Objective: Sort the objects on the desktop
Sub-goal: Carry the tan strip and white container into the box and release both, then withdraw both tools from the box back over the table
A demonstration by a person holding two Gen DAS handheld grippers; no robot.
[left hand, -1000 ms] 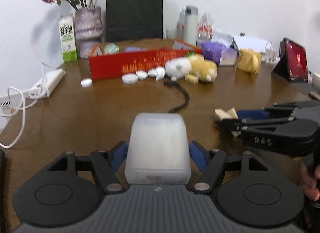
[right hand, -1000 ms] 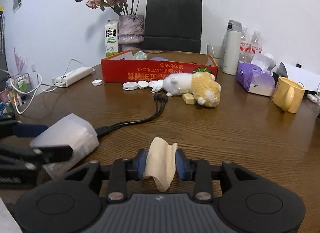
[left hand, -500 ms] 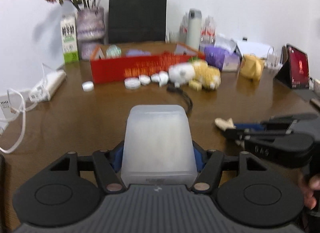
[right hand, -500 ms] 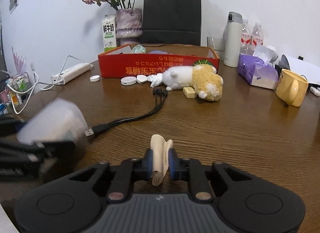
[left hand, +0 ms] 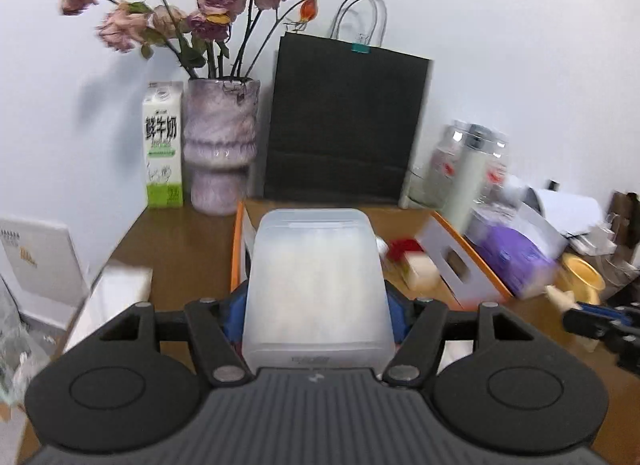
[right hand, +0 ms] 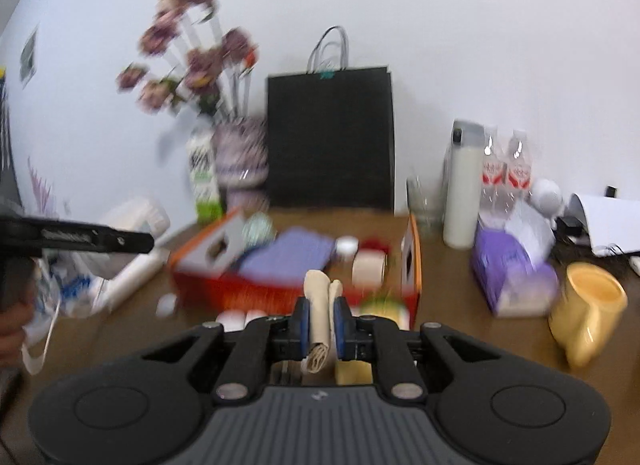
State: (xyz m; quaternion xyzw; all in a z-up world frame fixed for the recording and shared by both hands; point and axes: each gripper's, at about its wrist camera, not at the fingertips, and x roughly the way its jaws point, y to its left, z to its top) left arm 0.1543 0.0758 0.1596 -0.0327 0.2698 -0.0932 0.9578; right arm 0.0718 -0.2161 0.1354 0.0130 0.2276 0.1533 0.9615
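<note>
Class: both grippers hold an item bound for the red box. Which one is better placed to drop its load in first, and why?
Probably the left. The left gripper holds the translucent container right at the red box, over its opening. The right gripper, clamping the beige cloth, sits short of the front wall.

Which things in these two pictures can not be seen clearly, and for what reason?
- Left wrist view: the translucent container in the left tool hides most of the red box.
- Right wrist view: motion blur smears the box's contents.
- Right wrist view: the beige cloth in the right tool is partly covered by its fingers.
</note>
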